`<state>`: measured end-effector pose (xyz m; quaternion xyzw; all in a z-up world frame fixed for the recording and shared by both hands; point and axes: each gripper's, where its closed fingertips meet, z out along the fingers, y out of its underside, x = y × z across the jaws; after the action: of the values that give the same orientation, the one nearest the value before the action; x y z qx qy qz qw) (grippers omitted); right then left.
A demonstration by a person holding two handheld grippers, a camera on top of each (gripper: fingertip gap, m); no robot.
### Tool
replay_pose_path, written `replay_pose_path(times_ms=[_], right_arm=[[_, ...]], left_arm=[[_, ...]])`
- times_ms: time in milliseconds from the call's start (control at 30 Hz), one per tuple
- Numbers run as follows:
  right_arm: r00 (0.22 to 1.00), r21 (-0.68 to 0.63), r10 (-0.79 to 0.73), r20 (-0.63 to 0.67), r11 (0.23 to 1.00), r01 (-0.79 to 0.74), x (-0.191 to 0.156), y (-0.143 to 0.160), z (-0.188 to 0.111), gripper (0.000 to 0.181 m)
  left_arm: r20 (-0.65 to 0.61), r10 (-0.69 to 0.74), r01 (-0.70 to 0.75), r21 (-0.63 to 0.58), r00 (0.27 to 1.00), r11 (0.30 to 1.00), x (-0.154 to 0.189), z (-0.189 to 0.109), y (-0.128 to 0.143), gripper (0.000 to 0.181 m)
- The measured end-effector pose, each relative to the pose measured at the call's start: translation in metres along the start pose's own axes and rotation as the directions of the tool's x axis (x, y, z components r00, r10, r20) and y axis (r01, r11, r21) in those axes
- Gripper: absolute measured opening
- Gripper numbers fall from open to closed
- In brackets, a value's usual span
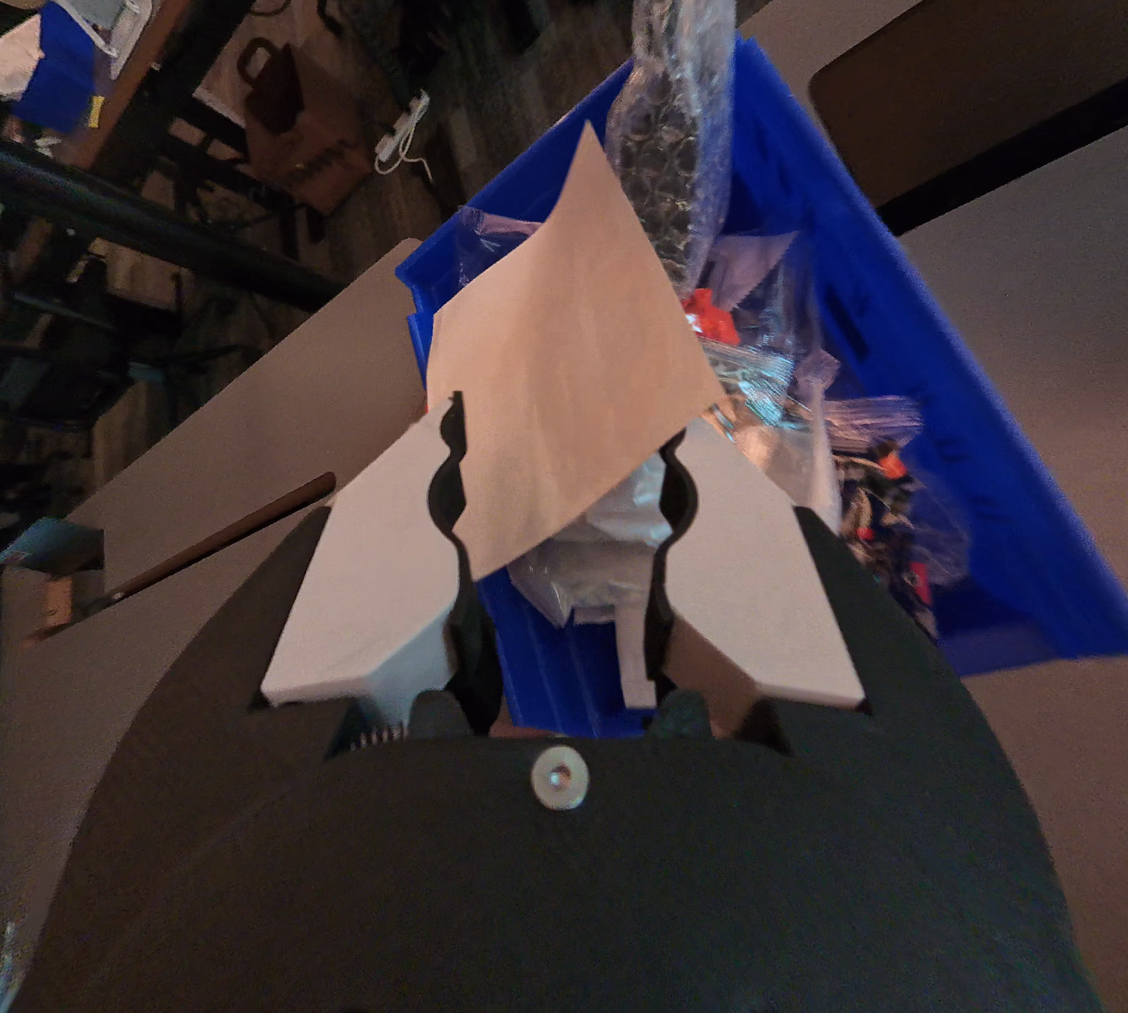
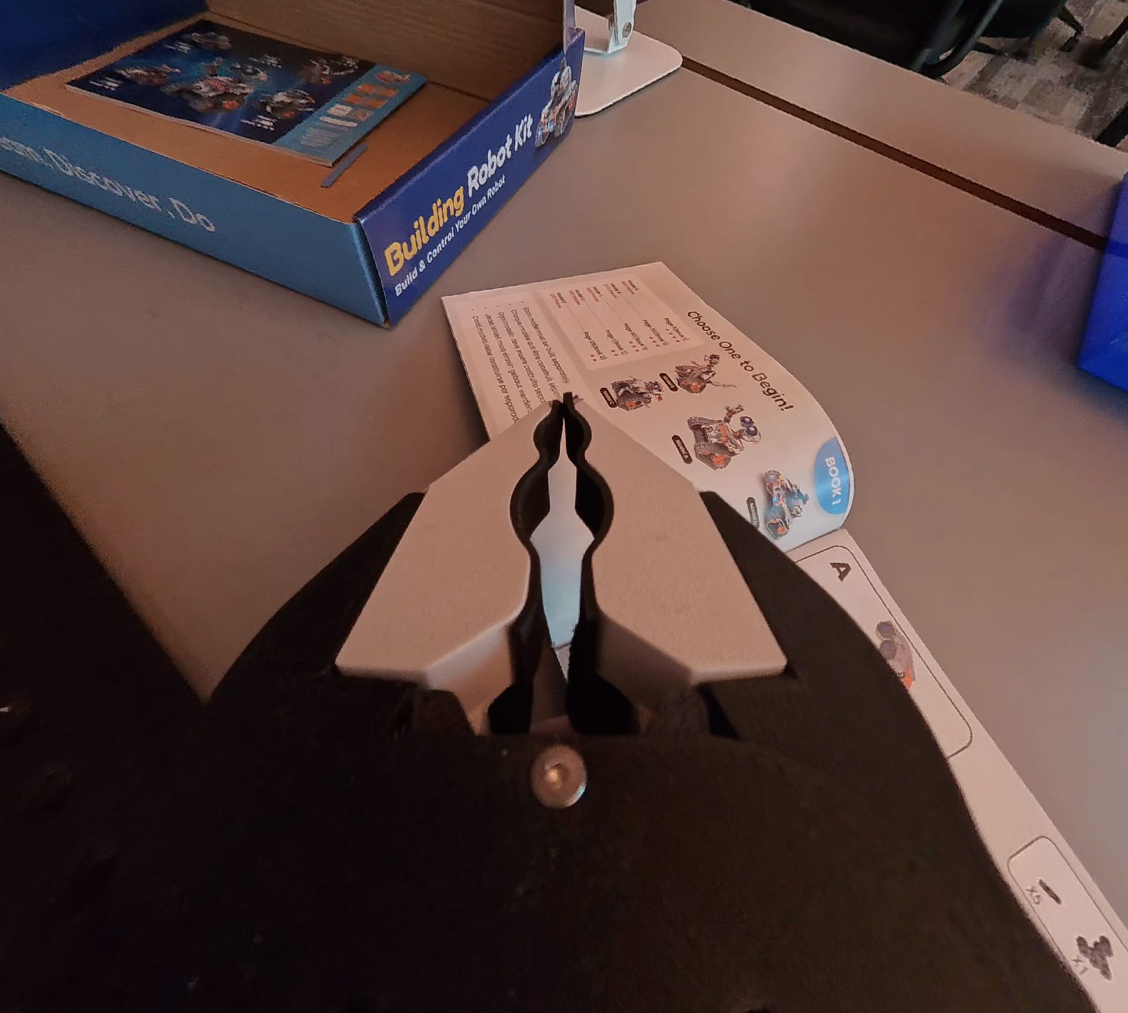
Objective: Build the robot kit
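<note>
A plain, smooth, pale sheet of paper (image 1: 567,355) is being seen between the fingers of the left gripper (image 1: 564,422), whose white wedge-shaped fingers with wavy black rubber pads are standing well apart. The sheet's left edge is lying against the left pad (image 1: 448,471), while a gap is showing at the right pad, so whether the sheet is being gripped cannot be told. Behind and beneath it, a deep blue plastic bin (image 1: 885,342) is being shown on a grey matte tabletop (image 1: 256,422), stuffed with crinkled clear plastic bags (image 1: 763,373), small red parts (image 1: 711,315) and a tall strip of bubble wrap (image 1: 677,86) rising above its rim. A white power strip (image 1: 403,129) is lying on the dark floor beyond.

The right gripper (image 2: 564,404) is being held with its fingertips pressed together at the tip, just above the near edge of a glossy printed leaflet (image 2: 671,391) that is lying slightly curled on the grey table (image 2: 793,202); whether the leaflet's edge is being pinched cannot be told. A second printed white sheet (image 2: 915,678) is lying just beside the leaflet, partly hidden by the gripper's black body. To the upper left, an open blue cardboard box (image 2: 427,233) with a raw brown corrugated inside is holding a flat blue booklet (image 2: 244,86). A white metal stand base (image 2: 635,62) is standing just behind the box.
</note>
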<state>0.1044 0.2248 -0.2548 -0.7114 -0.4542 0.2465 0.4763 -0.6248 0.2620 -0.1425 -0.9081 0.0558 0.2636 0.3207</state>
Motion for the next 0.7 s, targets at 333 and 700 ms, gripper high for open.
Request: replay_pose_path(times_ms=[333, 700], right_arm=[[0.999, 0.116, -0.024, 0.037, 0.993, 0.019, -0.006, -0.047, -0.013, 0.016], [0.971, 0.132, -0.136, 0.195, 0.985, 0.111, -0.006, -0.179, 0.055, 0.045]], left_arm=[[-0.096, -0.061, 0.094, 0.390, 0.994, 0.916, 0.053, -0.192, -0.042, 0.081], [-0.511, -0.092, 0.382, 0.499, 0.855, 0.778, 0.176, -0.295, 0.015, 0.072]])
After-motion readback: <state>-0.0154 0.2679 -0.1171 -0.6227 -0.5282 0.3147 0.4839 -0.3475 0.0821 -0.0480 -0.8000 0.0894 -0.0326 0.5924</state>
